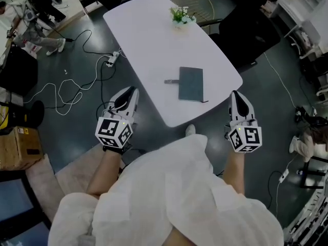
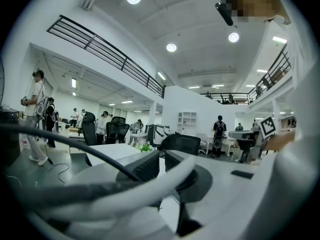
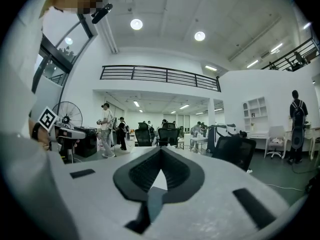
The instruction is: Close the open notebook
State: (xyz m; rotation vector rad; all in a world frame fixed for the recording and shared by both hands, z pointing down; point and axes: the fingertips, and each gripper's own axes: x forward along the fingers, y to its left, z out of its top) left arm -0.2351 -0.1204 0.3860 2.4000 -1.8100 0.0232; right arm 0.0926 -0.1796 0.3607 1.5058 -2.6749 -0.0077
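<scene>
A dark grey-green notebook (image 1: 190, 83) lies shut and flat near the near edge of the white table (image 1: 154, 45). A small dark pen-like thing (image 1: 171, 81) lies against its left side. My left gripper (image 1: 132, 91) (image 2: 161, 159) hangs off the table's near left edge, its jaws drawn close together with nothing between them. To the right of the table's near corner is my right gripper (image 1: 234, 94) (image 3: 160, 151), jaws shut and empty. Both point level toward the table, and neither touches the notebook.
A small potted plant (image 1: 180, 17) stands at the table's far end. Cables and a power strip (image 1: 110, 60) trail over the floor at the left, near a cardboard box (image 1: 18, 147). Dark office chairs (image 1: 246, 29) stand beyond the table's right side. People stand in the background.
</scene>
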